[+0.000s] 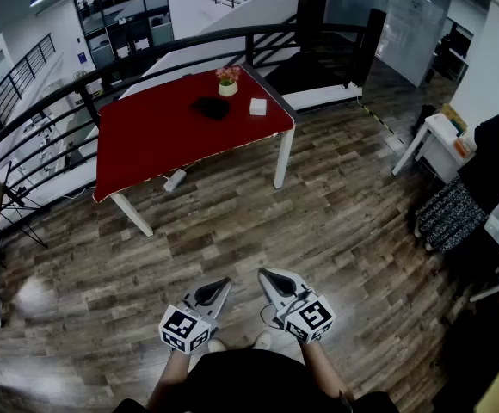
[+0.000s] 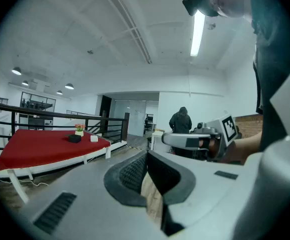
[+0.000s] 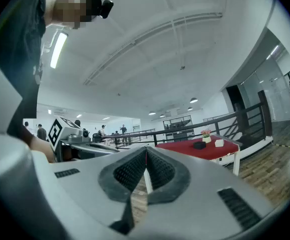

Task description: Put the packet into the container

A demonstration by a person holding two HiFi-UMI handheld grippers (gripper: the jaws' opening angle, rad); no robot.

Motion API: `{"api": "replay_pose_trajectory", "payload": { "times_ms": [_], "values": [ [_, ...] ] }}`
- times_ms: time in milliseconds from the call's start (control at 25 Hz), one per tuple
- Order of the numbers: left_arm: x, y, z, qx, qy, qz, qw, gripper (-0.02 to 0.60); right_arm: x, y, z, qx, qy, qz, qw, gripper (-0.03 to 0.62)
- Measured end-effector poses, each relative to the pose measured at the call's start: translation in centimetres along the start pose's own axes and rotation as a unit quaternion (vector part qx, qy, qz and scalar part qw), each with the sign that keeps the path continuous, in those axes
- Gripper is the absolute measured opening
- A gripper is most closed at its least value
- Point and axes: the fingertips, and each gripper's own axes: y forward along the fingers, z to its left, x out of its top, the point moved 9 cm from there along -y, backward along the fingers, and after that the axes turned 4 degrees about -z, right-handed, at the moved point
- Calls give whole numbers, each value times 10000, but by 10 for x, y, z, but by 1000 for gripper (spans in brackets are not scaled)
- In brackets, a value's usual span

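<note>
Here, both grippers are held low and close to the body, side by side above a wooden plank floor (image 1: pixel 344 231). The left gripper (image 2: pixel 146 155) is seen with its jaws pressed together at the tips and nothing caught between them. The right gripper (image 3: pixel 145 150) is likewise clenched on nothing, its ribbed pads meeting. Well ahead, a red-topped table (image 1: pixel 146 144) with white legs is set beside a black railing (image 1: pixel 310 29). Three things are found on its far part: a small potted flower (image 1: pixel 227 80), a black container (image 1: pixel 209 107) just in front of it, and a white packet (image 1: pixel 258 106) to the right of the container and apart from it. The packet is laid on the tabletop, outside the container, and is well apart from both grippers. A person in dark clothing (image 2: pixel 180 121) is seen standing in the background of the left gripper view.
</note>
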Motion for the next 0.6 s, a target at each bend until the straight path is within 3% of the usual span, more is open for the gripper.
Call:
{"api": "replay_pose_trajectory", "payload": {
  "times_ms": [600],
  "values": [
    [-5, 44, -49, 126, -177, -65, 9997, 11, 4, -49, -47, 55, -33, 26, 10000, 21]
  ]
}}
